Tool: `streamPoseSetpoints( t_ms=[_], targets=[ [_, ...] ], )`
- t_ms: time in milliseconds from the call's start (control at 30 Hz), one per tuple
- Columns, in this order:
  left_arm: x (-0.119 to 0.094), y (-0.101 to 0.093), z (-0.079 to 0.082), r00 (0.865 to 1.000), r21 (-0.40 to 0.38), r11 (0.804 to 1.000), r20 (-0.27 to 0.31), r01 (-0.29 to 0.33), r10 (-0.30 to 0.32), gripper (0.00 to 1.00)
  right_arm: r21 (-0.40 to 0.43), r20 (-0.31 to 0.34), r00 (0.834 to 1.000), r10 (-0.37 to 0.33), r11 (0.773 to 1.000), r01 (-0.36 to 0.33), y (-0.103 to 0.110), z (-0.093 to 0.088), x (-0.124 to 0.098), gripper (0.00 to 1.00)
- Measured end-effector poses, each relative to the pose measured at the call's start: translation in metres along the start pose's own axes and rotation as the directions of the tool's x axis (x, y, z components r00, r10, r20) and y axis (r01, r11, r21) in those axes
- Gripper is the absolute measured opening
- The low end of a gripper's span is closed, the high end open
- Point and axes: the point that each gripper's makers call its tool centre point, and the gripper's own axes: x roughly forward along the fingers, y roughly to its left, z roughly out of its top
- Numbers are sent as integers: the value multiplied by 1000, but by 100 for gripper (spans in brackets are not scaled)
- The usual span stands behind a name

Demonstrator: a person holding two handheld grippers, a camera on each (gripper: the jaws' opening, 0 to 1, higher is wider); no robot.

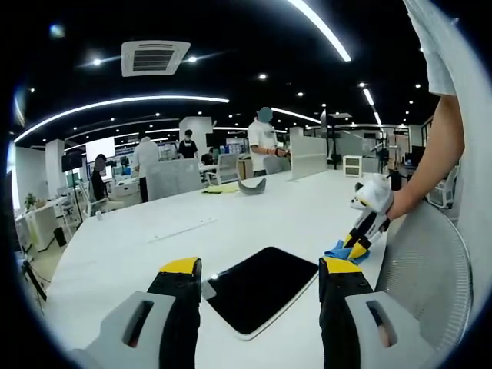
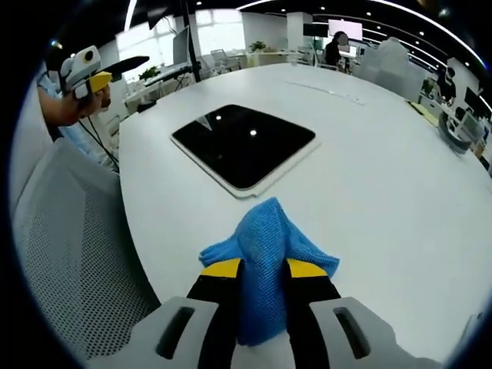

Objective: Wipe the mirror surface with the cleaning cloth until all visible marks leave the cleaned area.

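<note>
I am holding my left gripper [image 1: 261, 270] above the white table [image 1: 138, 246] with its yellow-tipped jaws spread wide and nothing between them. The mirror [image 1: 260, 287] is lying flat on the table just ahead of those jaws, a dark square with rounded corners and a pale rim, sitting in the gap between them as I look along them. Beyond my left gripper's right jaw, my right gripper [image 1: 360, 244] is reaching in, holding the blue cleaning cloth [image 1: 338, 250] close to the mirror's far edge.

Along my right gripper [image 2: 263, 269], the jaws are pinching the cleaning cloth [image 2: 265, 254], which is bunching up between them and spilling forward past the tips onto the table [image 2: 384, 177]. The mirror [image 2: 242, 144] is lying ahead of this gripper, near the cloth but apart from it, and it is reflecting small ceiling lights. My left gripper [image 2: 91, 71] is hanging off to the far left, past the mesh chair back [image 2: 73, 254] beside the table edge.
</note>
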Motion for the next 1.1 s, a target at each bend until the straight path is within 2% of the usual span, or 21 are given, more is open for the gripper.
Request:
streamPoseSetpoints(
  t_ms=[433, 700, 1000, 1100],
  targets=[
    [1, -1, 1, 1000, 0, 1000, -1, 3, -3, 62, -14, 9, 1000, 13, 1000, -13, 5, 0, 0, 23],
    [1, -2, 0, 1000, 1, 1000, -2, 5, -5, 62, -36, 17, 1000, 20, 999, -20, 11, 1, 0, 32],
    [0, -1, 1, 1000, 1, 1000, 1, 0, 0, 62, -24, 76, 997, 0, 1000, 2, 8, 21, -8, 36],
    [-1, -1, 0, 1000, 0, 1000, 1, -3, 3, 62, -24, 120, 993, -2, 1000, 5, 10, 36, -15, 37]
  ],
)
